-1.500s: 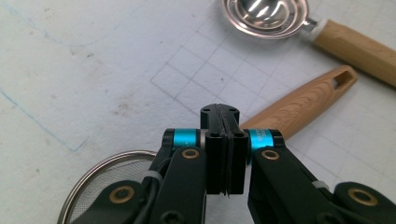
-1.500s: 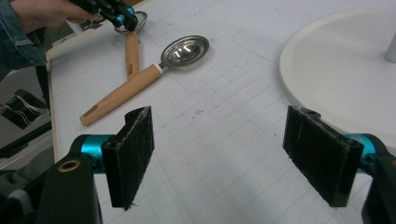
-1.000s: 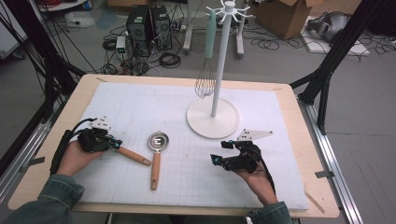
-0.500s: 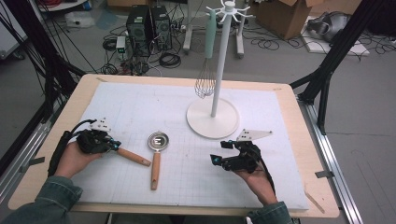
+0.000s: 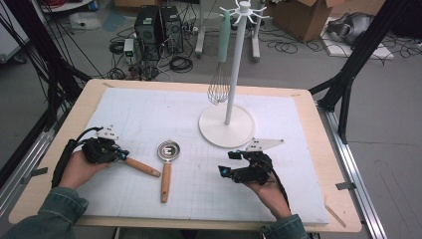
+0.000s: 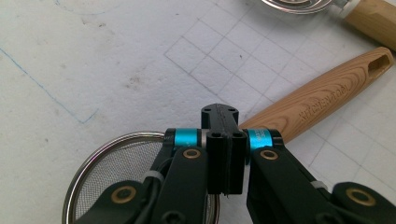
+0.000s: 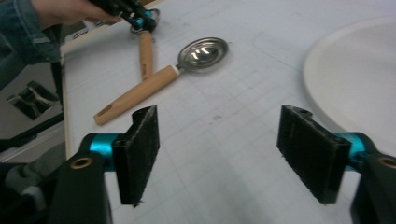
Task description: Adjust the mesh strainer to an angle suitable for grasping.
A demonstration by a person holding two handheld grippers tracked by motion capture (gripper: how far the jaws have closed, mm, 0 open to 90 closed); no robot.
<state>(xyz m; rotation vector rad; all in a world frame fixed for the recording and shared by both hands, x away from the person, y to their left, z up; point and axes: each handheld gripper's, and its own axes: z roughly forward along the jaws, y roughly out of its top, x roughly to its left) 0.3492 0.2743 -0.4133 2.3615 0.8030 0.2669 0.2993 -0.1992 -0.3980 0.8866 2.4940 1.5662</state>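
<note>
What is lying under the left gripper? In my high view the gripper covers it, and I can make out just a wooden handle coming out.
Observer: A round wire-mesh strainer. The left gripper sits over the place where its ring meets the wooden handle.
Operator: Are the jaws of that gripper open?
Observer: No, they are shut, pressed together. I cannot tell whether they pinch any part of the strainer.
Operator: And the right gripper, does it hold something?
Observer: No. The right gripper is open, with bare mat between its jaws. They have just been closing a little.
</note>
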